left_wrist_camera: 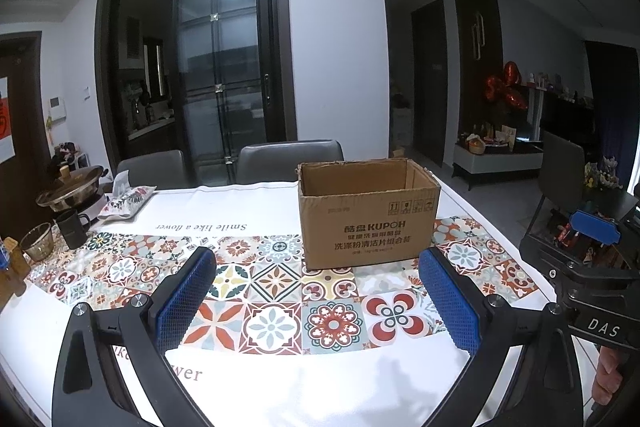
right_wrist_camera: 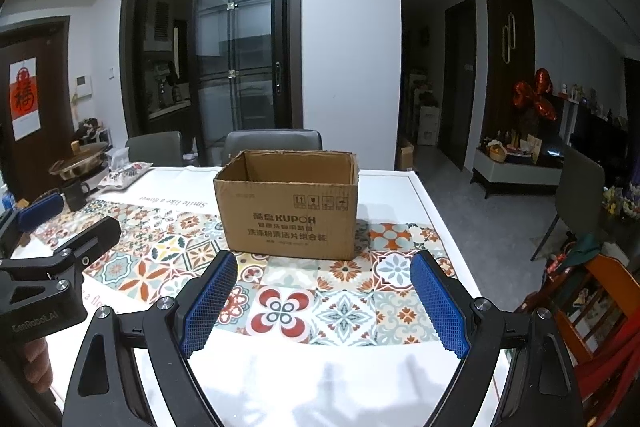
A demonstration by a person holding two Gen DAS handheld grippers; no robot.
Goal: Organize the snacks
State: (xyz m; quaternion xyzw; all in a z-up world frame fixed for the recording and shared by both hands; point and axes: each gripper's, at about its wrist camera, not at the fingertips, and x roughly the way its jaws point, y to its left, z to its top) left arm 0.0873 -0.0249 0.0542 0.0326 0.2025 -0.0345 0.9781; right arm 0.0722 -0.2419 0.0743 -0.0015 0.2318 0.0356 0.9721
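Note:
An open brown cardboard box (left_wrist_camera: 368, 223) printed KUPOH stands upright on the table with the patterned cloth (left_wrist_camera: 276, 291); it also shows in the right wrist view (right_wrist_camera: 290, 211). My left gripper (left_wrist_camera: 318, 267) is open and empty, held above the cloth just in front of the box. My right gripper (right_wrist_camera: 324, 267) is open and empty, also just in front of the box. Each gripper shows at the edge of the other's view: the right one (left_wrist_camera: 592, 259) and the left one (right_wrist_camera: 60, 227). The inside of the box is hidden. A floral snack bag (left_wrist_camera: 126, 203) lies at the far left.
A metal pot (left_wrist_camera: 72, 191), a dark mug (left_wrist_camera: 72, 227) and a glass cup (left_wrist_camera: 38, 241) stand at the table's left end. Two grey chairs (left_wrist_camera: 288, 161) stand behind the table. An orange chair (right_wrist_camera: 592, 303) is at the right.

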